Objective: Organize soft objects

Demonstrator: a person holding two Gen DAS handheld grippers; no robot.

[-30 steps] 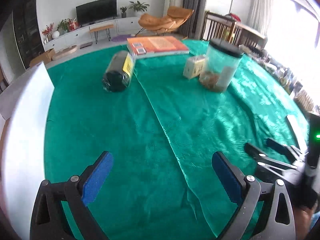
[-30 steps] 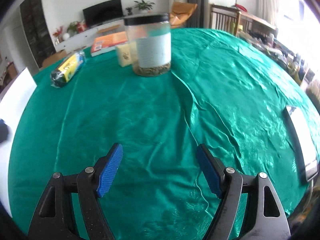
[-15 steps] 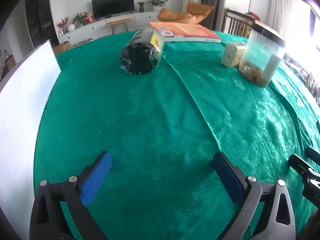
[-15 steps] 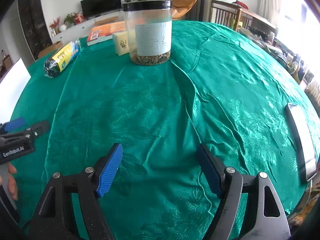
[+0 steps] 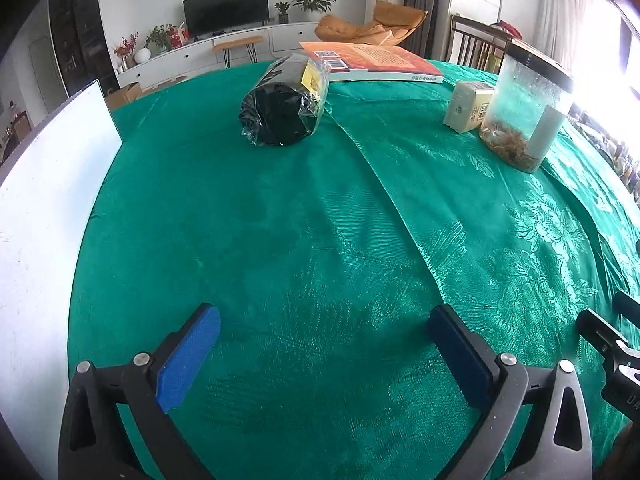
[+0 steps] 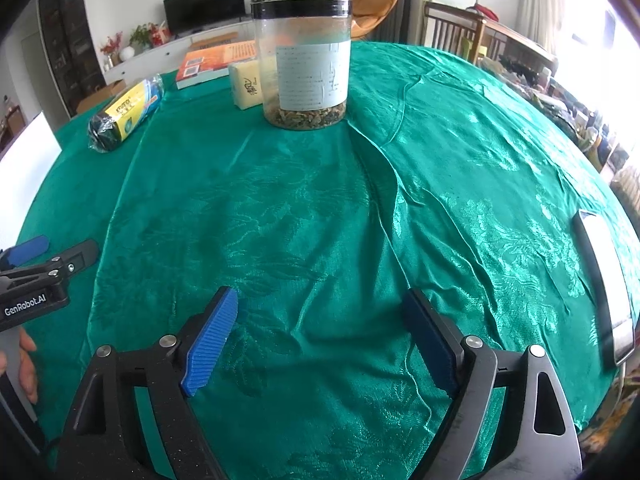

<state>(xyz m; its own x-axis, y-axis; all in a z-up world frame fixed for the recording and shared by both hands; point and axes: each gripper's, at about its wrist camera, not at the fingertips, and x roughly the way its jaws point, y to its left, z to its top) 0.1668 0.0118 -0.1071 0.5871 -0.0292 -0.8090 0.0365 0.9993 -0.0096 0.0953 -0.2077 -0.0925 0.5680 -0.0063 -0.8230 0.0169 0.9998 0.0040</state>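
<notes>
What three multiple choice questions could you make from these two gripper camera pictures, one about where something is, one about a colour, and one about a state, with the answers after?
1. Where is the small cream carton relative to the clear jar?
A. Beside it, close against its side
B. On its lid
C. Inside it

2. What colour is the tablecloth?
A. Red
B. Green
C. White

3. How does the black plastic-wrapped roll rest?
A. Standing on end
B. Lying on its side
C. Held in a gripper

Answers:
1. A: the right wrist view shows the carton standing on the cloth just beside the jar.
2. B: green patterned fabric covers the table in both views.
3. B: it lies lengthwise on the cloth, near the orange book, with both grippers well short of it.
</notes>
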